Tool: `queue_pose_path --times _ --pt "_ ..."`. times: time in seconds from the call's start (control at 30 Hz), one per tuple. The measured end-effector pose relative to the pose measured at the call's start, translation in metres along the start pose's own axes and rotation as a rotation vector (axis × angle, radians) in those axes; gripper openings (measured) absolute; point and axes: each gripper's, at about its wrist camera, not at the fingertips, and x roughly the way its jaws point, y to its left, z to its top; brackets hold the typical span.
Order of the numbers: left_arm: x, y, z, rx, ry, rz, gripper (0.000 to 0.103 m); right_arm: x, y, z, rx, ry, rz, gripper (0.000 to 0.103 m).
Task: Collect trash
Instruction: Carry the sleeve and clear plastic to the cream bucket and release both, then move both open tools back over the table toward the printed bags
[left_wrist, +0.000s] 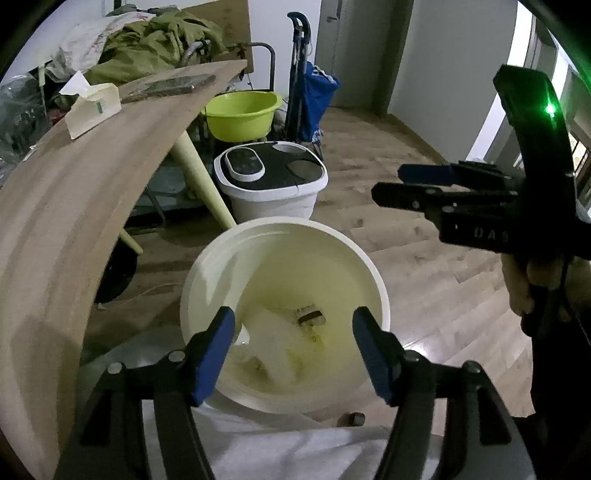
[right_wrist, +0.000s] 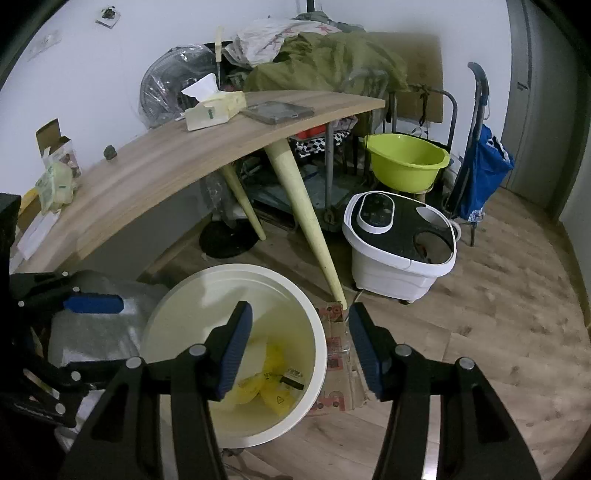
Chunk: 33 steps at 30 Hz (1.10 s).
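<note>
The table (right_wrist: 155, 173) fills the left side of the room, its pale leg (right_wrist: 306, 221) slanting down to the floor right beside the bin (left_wrist: 221, 258). That white bin stands open on the wood floor, and there is trash (right_wrist: 271, 387) already at the bottom: yellow wrappers, plus something small and dark I can't name.

Left gripper (left_wrist: 293, 350) hangs right over the bin mouth, fingers spread wide, holding nothing. Right gripper (right_wrist: 301, 350) is just as wide and just as empty, poised over the bin's right rim and the cardboard (right_wrist: 338, 354) lying flat beside it.

So both look free for the next pickup, I'd say. More likely trash sits on the table's left end: a crumpled green packet (right_wrist: 55, 184) and an open carton (right_wrist: 55, 144). The way to do it well, I reckon: lift clear of the rim first, come in over the table edge from above, pinch the packet across its bulk so it doesn't slip, then drop it from directly over the bin.

In the way: that slanted leg close by the bin, and the foot bath (right_wrist: 400, 243) just behind. The tissue box (right_wrist: 214, 107) and the phone (right_wrist: 279, 110) are likely not trash, so leave them be.
</note>
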Motion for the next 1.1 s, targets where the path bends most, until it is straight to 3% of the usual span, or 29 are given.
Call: queue_pose_path --times 0.17,0.47,1.1 --pt "-0.017 -0.002 0.002 0.0 -0.046 -0.003 0.068 -0.003 0.006 0.004 -0.009 0.002 0.002 0.052" --pt "-0.058 0.006 -0.001 -0.003 -0.117 0.083 0.069 -0.003 0.035 0.021 -0.068 -0.012 0.021 0.052" --pt "-0.127 0.075 -0.041 -0.212 -0.216 0.235 0.069 0.005 0.122 0.056 -0.231 -0.032 0.135 0.052"
